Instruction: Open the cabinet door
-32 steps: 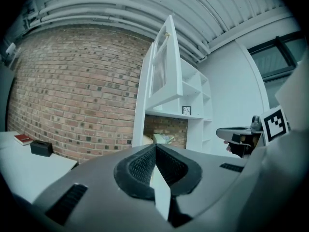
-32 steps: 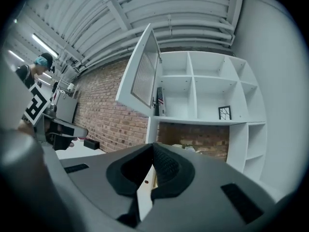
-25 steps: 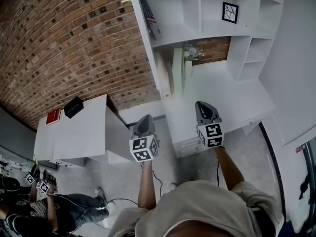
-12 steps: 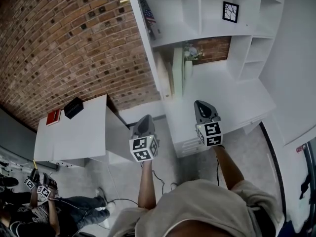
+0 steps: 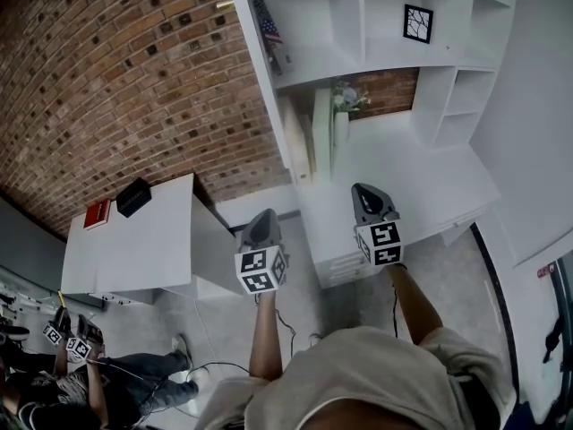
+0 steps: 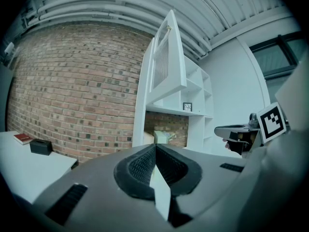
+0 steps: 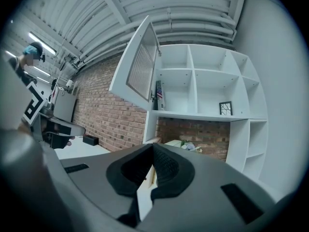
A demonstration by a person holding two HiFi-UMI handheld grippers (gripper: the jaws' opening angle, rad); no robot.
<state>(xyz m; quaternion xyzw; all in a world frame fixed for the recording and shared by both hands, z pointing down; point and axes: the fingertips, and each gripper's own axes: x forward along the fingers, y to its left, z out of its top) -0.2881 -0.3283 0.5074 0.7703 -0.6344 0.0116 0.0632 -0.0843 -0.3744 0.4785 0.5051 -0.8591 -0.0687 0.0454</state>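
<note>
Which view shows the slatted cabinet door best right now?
The right gripper view: the cabinet door stands swung open, its slatted panel facing the camera. The left gripper view shows it nearly edge-on. In the head view, from above, I cannot tell it from the shelf unit's side.

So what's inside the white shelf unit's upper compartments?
A flag-patterned item leans in the lower left compartment; a black-framed picture stands in the lower middle one. The open door covers its left edge.
</note>
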